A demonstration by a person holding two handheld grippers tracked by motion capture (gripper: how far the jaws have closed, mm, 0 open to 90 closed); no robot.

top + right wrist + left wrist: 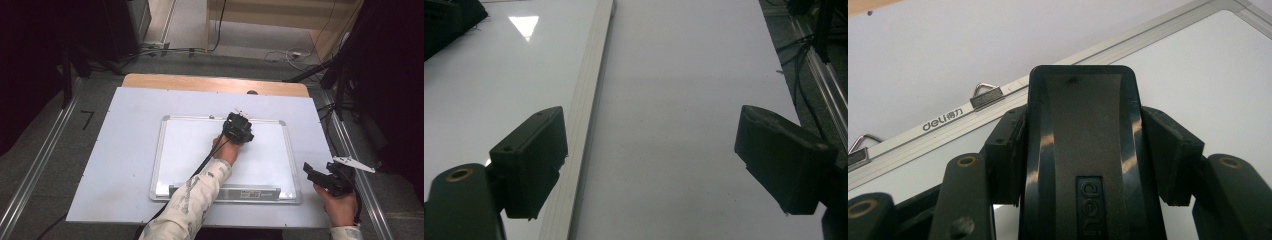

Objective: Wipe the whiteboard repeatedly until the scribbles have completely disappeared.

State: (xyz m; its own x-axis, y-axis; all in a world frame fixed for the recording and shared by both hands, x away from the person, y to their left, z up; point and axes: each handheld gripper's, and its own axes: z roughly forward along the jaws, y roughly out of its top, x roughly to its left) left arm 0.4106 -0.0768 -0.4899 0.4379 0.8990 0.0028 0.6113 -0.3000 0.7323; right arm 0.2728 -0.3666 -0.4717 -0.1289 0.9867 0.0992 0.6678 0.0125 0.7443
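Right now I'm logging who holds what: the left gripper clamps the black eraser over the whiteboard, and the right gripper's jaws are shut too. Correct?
Not quite. The right gripper has its jaws wide apart with nothing between them, as the right gripper view shows. The left gripper does clamp the black eraser over the whiteboard.

Tongs (1088, 165) clamped on black deli eraser (1083, 145), above whiteboard (1213, 80), metal hanger loop (984, 94)
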